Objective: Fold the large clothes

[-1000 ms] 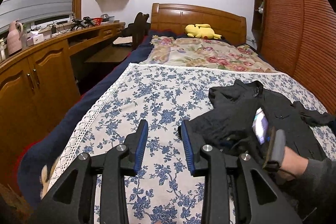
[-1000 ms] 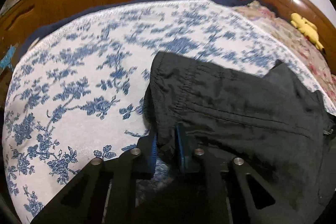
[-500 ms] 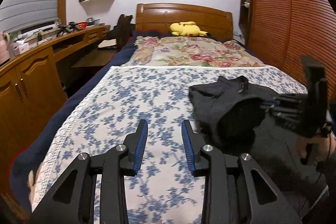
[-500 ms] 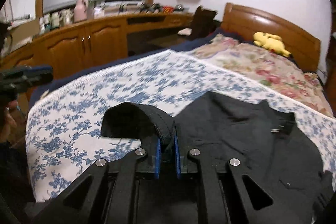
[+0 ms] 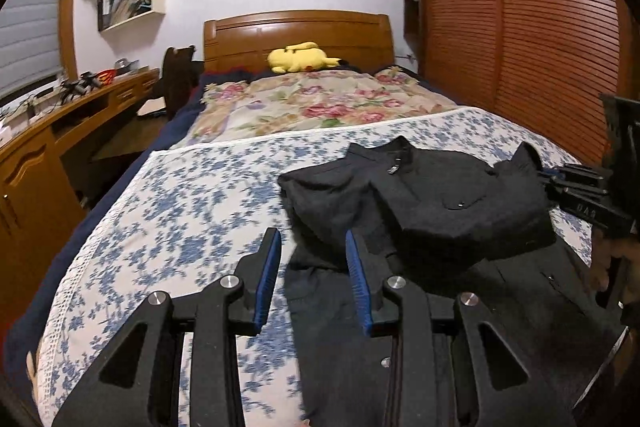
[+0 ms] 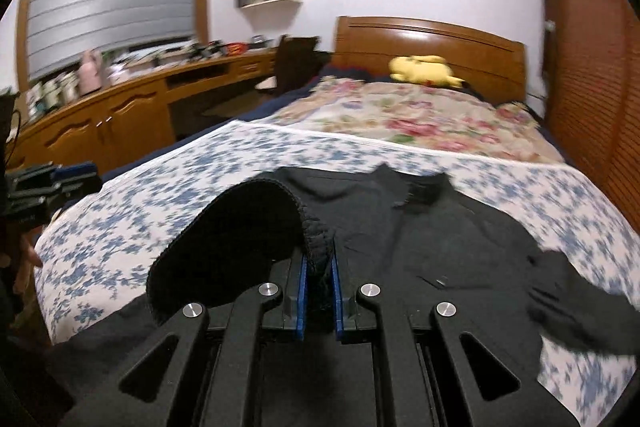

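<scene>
A black jacket [image 5: 448, 203] lies on the blue-flowered bedspread [image 5: 192, 211] on the bed's right half. My right gripper [image 6: 319, 269] is shut on the jacket's elastic sleeve cuff [image 6: 280, 203] and holds the sleeve folded across the body; it also shows in the left wrist view [image 5: 556, 179] at the far right. My left gripper [image 5: 314, 259] is open and empty, just above the jacket's left edge. The jacket also shows in the right wrist view [image 6: 460, 239].
A floral quilt [image 5: 312, 103] and a yellow plush toy [image 5: 300, 57] lie by the wooden headboard [image 5: 296, 31]. A long wooden desk with cabinets [image 5: 36, 155] runs along the left. A slatted wardrobe [image 5: 540, 27] stands close on the right.
My right gripper has carried the sleeve cuff up and across the jacket toward the right. My left gripper has moved right, to the jacket's left edge, still open.
</scene>
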`<state>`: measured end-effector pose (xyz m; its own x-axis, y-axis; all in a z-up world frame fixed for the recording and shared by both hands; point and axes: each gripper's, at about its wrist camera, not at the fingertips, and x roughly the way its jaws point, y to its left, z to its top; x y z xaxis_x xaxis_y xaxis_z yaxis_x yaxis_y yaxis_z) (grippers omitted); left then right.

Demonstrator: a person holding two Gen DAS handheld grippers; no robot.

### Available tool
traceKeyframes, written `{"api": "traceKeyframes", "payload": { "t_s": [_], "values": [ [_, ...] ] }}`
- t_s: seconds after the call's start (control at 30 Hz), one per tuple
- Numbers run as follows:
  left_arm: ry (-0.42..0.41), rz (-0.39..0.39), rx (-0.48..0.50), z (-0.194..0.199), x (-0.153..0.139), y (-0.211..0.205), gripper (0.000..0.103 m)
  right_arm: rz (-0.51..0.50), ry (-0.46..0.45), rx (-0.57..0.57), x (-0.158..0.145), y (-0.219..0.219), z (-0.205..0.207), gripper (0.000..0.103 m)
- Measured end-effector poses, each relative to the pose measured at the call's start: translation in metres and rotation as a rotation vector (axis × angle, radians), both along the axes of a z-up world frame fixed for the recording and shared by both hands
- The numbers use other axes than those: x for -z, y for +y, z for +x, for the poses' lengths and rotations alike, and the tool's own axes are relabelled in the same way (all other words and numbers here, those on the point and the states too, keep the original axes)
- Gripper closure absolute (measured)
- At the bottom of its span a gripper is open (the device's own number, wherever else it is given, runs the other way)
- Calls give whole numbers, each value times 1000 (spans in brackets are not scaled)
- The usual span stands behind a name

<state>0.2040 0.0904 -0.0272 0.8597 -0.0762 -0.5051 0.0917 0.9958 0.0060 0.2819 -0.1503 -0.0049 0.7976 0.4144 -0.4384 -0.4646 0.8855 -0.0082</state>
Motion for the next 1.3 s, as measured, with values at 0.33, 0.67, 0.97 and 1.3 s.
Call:
{"api": "traceKeyframes", "payload": {
  "t_s": [0.33,0.67,0.97,1.3],
  "values": [
    [4,-26,67,0,1,-33,68,-12,126,204,41,-29,-30,93],
    [-3,-37,121,-6,3,-68,68,-137,240,183,92,-11,-64,62],
    [-9,-30,153,-11,6,-86,68,-131,135,92,71,1,-115,41],
    [10,3,163,-9,14,-94,68,-155,172,-27,83,30,-82,41]
  ]
}}
